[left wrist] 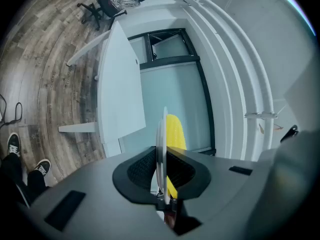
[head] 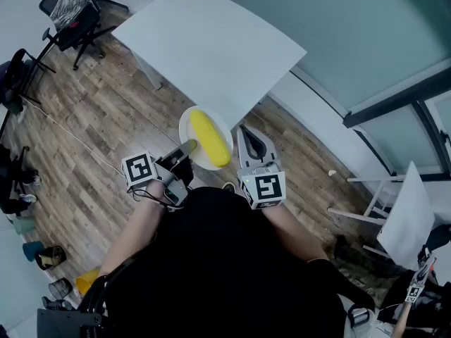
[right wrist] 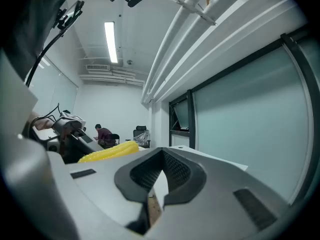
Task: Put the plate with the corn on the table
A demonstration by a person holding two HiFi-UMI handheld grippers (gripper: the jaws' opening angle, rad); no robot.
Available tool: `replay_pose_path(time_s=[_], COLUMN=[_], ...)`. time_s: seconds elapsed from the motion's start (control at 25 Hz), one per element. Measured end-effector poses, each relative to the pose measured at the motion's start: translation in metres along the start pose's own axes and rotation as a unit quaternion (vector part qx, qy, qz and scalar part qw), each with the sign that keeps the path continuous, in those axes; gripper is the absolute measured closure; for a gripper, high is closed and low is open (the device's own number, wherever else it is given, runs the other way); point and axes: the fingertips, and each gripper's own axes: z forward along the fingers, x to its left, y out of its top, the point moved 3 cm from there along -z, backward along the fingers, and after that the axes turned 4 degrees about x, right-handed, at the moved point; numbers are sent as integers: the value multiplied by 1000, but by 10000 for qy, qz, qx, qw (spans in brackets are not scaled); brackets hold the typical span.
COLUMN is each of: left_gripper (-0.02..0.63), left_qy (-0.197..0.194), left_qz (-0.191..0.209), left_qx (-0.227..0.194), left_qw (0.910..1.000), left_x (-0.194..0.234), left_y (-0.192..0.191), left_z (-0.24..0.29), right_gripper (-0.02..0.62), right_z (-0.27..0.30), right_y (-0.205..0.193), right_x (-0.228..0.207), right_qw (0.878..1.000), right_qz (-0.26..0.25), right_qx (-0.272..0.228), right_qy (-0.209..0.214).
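Plate (head: 189, 134), white, round and smooth, is held in the air over the wood-plank floor (head: 91, 132), just short of the table's near corner. At the far left stands a black office chair (head: 74, 16) with a clear plastic bag on it. Nearer on that side, a few cups (head: 35, 248) sit on the floor. The left gripper (head: 187, 148) has its ribbed black jaws clamped on the plate's near rim; its own view shows the thin rim edge-on between them. On the plate lies the corn (head: 210, 138), a long, bright yellow cob with a knobbly surface, reaching across most of the plate. Just right of the plate is the right gripper (head: 246, 134), its jaws a little apart with nothing between them, not touching the rim. Beyond lies the table (head: 211, 48), a flat, bare white slab. Along the right runs a frosted glass wall (head: 338, 27) in dark frames, and a white chair (head: 394, 217) stands near it.
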Motion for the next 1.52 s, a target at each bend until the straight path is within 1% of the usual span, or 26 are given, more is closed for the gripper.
replay_pose_path(time_s=[0.16,0.52,0.68,0.84,1.0,1.2,1.36,1.52], left_gripper=[569,569,569,569,569,569,569,569], left_qy=[-4,-10,-17,-14,29,67,13,-272], left_qz=[-98,-40,-56,-65,-133,-101,-144,-74], left_qx=[-154,-437,-478,-450,-399,-291,-257,-107], left_qw=[9998,9990,9988,9990,9991,9995,9996,9995], left_x=[-1,-6,-8,-5,8,26,35,46], left_y=[-11,-27,-25,-12,10,53,104,160], left_z=[9,31,40,45,58,96,118,143], right_gripper=[594,594,594,594,594,594,594,594], right_z=[-9,-31,-29,-17,0,33,82,148], right_y=[2,-2,-8,-13,-22,-33,-27,-22], right_x=[-11,-39,-50,-56,-66,-91,-99,-115], right_qw=[9999,9992,9993,9993,9993,9987,9983,9984], right_qz=[-68,11,147,258,322,433,415,259], right_qx=[-32,-233,-190,-109,41,250,388,495], right_qy=[112,314,287,236,202,131,154,24])
